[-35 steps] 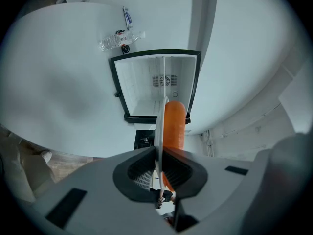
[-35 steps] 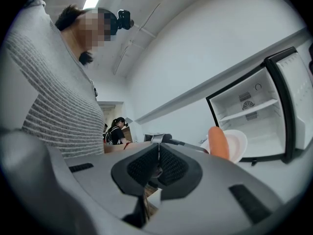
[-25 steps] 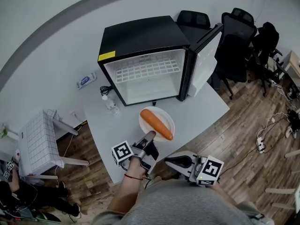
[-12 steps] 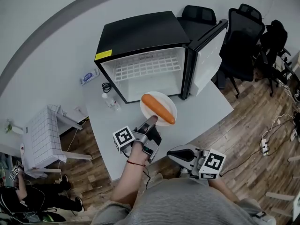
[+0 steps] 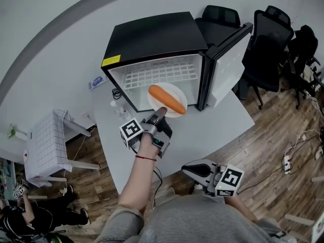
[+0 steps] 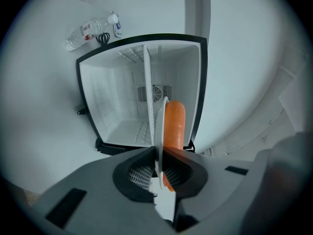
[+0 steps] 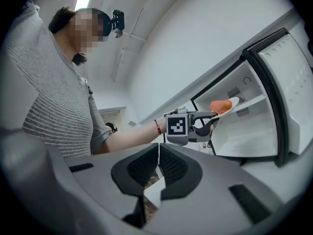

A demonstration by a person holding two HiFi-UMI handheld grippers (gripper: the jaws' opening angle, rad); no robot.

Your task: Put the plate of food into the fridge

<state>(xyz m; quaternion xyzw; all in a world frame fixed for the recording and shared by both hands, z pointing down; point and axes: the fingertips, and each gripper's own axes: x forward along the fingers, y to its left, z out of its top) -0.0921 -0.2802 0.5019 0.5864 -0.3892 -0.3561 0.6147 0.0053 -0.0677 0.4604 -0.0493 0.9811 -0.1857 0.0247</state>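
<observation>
A white plate point(image 5: 178, 93) carrying an orange sausage point(image 5: 166, 99) hangs in the air at the mouth of the open black fridge point(image 5: 152, 39). My left gripper point(image 5: 160, 112) is shut on the plate's near rim. In the left gripper view the plate point(image 6: 160, 126) stands edge-on between the jaws, with the sausage point(image 6: 174, 124) on its right face and the fridge's white interior point(image 6: 122, 102) behind. My right gripper point(image 5: 195, 170) hangs low by my body, shut, holding nothing. The right gripper view shows the left gripper point(image 7: 210, 117) and the plate point(image 7: 234, 103) from the side.
The fridge door point(image 5: 229, 65) stands open to the right. A wire shelf point(image 5: 157, 76) divides the fridge's inside. A water bottle point(image 5: 119, 110) and a cable lie on the white table point(image 5: 212, 123) left of the fridge. Black office chairs point(image 5: 273, 39) stand at the right.
My left gripper has carried the plate with the sausage up and forward from over the table's middle to the fridge opening. The right gripper has stayed near my body.
</observation>
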